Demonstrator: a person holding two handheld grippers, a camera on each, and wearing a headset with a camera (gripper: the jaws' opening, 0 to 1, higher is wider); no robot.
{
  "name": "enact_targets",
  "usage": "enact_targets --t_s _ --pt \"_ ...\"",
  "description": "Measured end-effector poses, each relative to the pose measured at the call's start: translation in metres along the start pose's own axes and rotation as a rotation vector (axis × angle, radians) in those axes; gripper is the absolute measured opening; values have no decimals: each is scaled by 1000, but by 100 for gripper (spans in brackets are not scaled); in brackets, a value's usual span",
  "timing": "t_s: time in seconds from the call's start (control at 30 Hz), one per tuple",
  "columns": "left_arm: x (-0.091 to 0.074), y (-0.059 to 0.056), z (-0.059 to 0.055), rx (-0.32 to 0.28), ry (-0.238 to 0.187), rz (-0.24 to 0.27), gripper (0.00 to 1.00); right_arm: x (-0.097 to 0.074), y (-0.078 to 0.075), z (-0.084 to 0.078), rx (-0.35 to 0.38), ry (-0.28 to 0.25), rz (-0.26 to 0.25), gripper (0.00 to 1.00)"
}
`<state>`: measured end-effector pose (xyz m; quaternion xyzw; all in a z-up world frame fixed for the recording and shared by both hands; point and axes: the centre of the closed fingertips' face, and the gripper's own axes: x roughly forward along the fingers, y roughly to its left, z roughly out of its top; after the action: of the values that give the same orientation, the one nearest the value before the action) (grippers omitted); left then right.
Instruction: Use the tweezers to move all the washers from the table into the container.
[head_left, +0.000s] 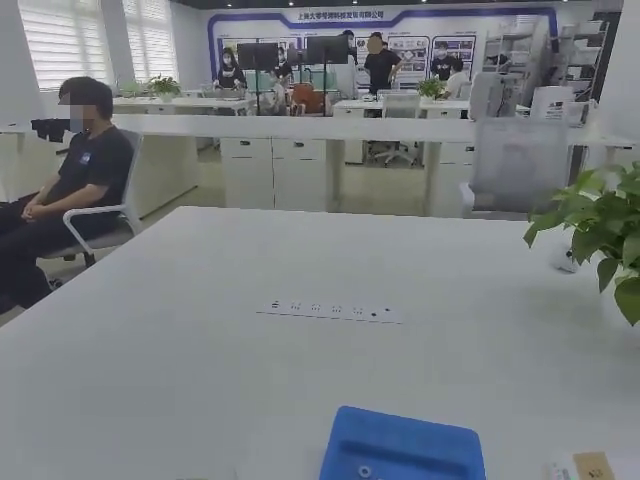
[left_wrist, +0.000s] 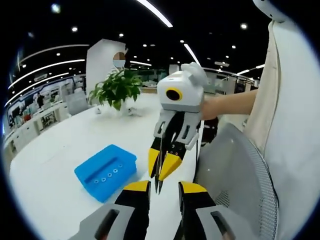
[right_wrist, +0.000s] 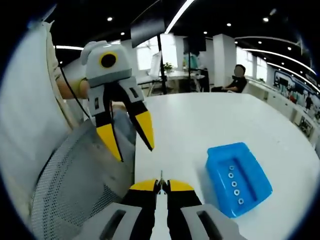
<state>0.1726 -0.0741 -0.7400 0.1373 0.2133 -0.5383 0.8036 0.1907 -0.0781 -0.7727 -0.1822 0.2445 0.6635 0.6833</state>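
Observation:
A blue tray (head_left: 405, 445) lies at the near edge of the white table (head_left: 200, 330), with a small washer (head_left: 365, 470) on it. In the left gripper view the blue tray (left_wrist: 105, 171) carries a row of several washers (left_wrist: 107, 176). My left gripper (left_wrist: 164, 187) is open and holds nothing. Facing it, my right gripper (left_wrist: 162, 167) is shut on thin metal tweezers (left_wrist: 159, 182) that point down. In the right gripper view my right gripper (right_wrist: 161, 186) pinches the tweezers (right_wrist: 161, 176), the open left gripper (right_wrist: 130, 142) hangs at the upper left, and the blue tray (right_wrist: 237, 177) lies to the right.
A leafy potted plant (head_left: 600, 220) stands at the table's right edge. A flush socket strip (head_left: 330, 311) sits mid-table. A grey mesh chair back (left_wrist: 235, 170) is close beside both grippers. A person (head_left: 80, 170) sits on a chair at the far left.

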Motion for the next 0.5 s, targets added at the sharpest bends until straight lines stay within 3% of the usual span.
enact_targets --t_s 0.2,0.3,0.5 --pt "5 -3 18 23 -17 -27 15 2 6 -11 -96 98 4 3" --pt "7 -3 31 45 -42 -41 15 5 8 -14 -117 117 5 3" --pt "19 -11 35 103 4 -95 13 7 12 -15 -146 141 0 3"
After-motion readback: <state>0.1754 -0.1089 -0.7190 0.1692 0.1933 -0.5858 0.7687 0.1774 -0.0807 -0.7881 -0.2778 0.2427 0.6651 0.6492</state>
